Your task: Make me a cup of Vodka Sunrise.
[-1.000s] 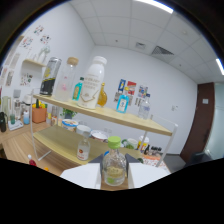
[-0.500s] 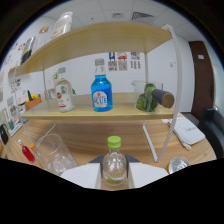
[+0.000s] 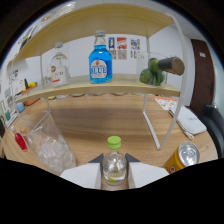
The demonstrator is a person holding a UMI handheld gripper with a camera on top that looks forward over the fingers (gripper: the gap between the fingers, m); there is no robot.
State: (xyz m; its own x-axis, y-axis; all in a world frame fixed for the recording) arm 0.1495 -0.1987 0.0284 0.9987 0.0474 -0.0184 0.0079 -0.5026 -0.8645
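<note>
The jaws (image 3: 114,167) appear clamped on a small upright green-capped bottle (image 3: 114,165); the ice-filled glass (image 3: 49,145) stands on the bench just ahead, to their left.

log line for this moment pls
gripper: shut on green-capped bottle | ahead: shelf with blue bottle | beside: ice cup, can
</note>
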